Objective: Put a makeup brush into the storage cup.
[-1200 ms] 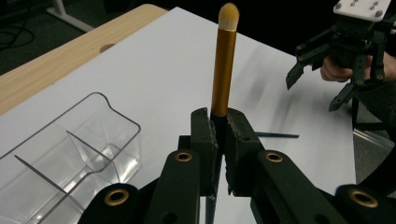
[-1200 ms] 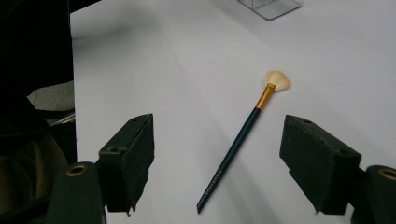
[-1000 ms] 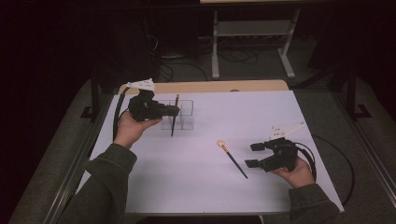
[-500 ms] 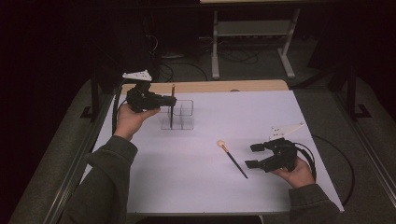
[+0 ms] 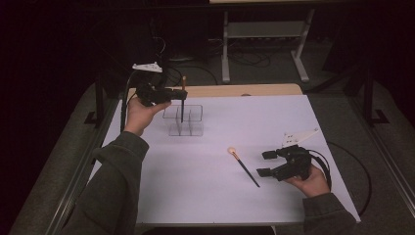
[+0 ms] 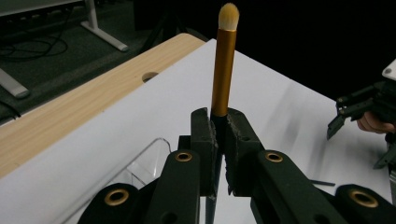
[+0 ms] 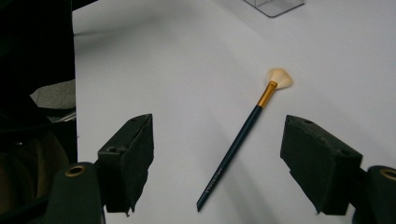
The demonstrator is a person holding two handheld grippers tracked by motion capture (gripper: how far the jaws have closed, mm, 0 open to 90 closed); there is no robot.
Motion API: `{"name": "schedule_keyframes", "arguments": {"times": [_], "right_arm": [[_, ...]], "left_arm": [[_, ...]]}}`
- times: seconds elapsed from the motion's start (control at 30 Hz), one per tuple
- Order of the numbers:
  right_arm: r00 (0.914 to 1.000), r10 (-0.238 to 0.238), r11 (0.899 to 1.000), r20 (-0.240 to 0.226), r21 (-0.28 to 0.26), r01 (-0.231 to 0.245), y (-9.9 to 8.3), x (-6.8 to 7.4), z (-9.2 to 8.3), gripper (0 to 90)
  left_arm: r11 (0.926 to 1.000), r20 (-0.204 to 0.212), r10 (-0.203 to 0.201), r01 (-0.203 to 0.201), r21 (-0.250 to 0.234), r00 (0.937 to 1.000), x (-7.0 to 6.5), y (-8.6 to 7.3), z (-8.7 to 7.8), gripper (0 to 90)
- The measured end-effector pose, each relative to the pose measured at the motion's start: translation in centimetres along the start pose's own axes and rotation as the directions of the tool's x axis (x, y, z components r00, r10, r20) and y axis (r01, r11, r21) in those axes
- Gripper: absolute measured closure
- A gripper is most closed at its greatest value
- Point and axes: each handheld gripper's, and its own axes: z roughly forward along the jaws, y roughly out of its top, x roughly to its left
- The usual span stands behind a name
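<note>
A white table [image 5: 205, 196] carries two makeup brushes, one clear organizer and two grippers, each in a person's hand. The left forearm reaches forward from the bottom left edge, sleeve bent at the elbow, and the hand holds the left gripper [image 5: 180, 94] raised above the table's far left part, its jaws pointing level toward the right. The right hand rests low near the table's right front corner, and its right gripper [image 5: 264, 163] points left across the sheet, jaws spread wide with nothing between them. The clear organizer [image 5: 186, 121], a small box with divided compartments, sits just below the left gripper. In the left gripper view the jaws are pressed together on the gold-handled brush [image 6: 224, 70], pinching it just below the gold ferrule; the brush stands upright, long axis vertical, pale bristle tip up, and its dark lower handle hangs down over the organizer; I cannot tell which compartment it is over, or whether it touches. The fan brush [image 7: 243, 137] lies flat on the table between the open right jaws' line of sight, its long axis diagonal, pale fan head pointing away from the right gripper toward the organizer, dark handle end nearest the gripper, well apart from the pads.
</note>
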Motion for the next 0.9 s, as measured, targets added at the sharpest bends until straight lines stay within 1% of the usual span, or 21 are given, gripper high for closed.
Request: {"name": "schedule_keyframes", "arguments": {"times": [0.17,0.27,0.37,0.43,0.53,0.57,0.73,0.83,0.9], "right_arm": [[1.0000,-0.004,1.000,-0.003,0.001,0.004,0.0,0.0,0.1,24.7],[1.0000,-0.005,1.000,-0.004,0.006,0.005,0.1,0.1,0.1,24.7],[1.0000,-0.008,1.000,-0.004,0.004,0.008,0.1,0.1,0.1,24.7],[1.0000,-0.009,1.000,-0.003,0.001,0.009,0.1,0.1,0.1,24.7],[0.9999,-0.010,1.000,0.000,0.000,0.010,0.1,0.1,0.1,24.6],[0.9999,-0.011,1.000,0.001,-0.002,0.011,0.1,0.1,0.0,24.5],[0.9999,-0.012,1.000,-0.001,-0.006,0.012,0.1,0.2,0.0,24.4],[0.9999,-0.016,1.000,0.001,-0.008,0.016,0.1,0.1,-0.1,24.4],[0.9999,-0.014,1.000,0.000,-0.010,0.014,0.1,0.1,-0.1,24.4]], "left_arm": [[1.0000,-0.008,0.000,0.000,-0.007,1.0000,0.3,0.8,0.4,83.0],[1.0000,-0.015,-0.003,0.003,-0.002,0.9999,0.7,1.1,0.7,83.0],[0.9999,-0.020,-0.014,0.014,-0.010,0.9997,1.0,1.3,0.9,83.0],[0.9997,-0.021,-0.021,0.021,-0.013,0.9996,1.2,1.3,1.0,83.0],[0.9996,-0.036,-0.027,0.027,-0.004,0.9990,1.6,1.1,1.1,83.0],[0.9993,-0.035,-0.036,0.036,-0.008,0.9987,1.7,1.0,1.1,83.0],[0.9988,-0.053,-0.047,0.046,-0.018,0.9975,2.2,0.9,1.2,82.9],[0.9987,-0.058,-0.051,0.051,-0.007,0.9970,2.5,0.7,1.4,82.9],[0.9983,-0.062,-0.058,0.057,-0.008,0.9964,2.6,0.7,1.5,82.9]]}}
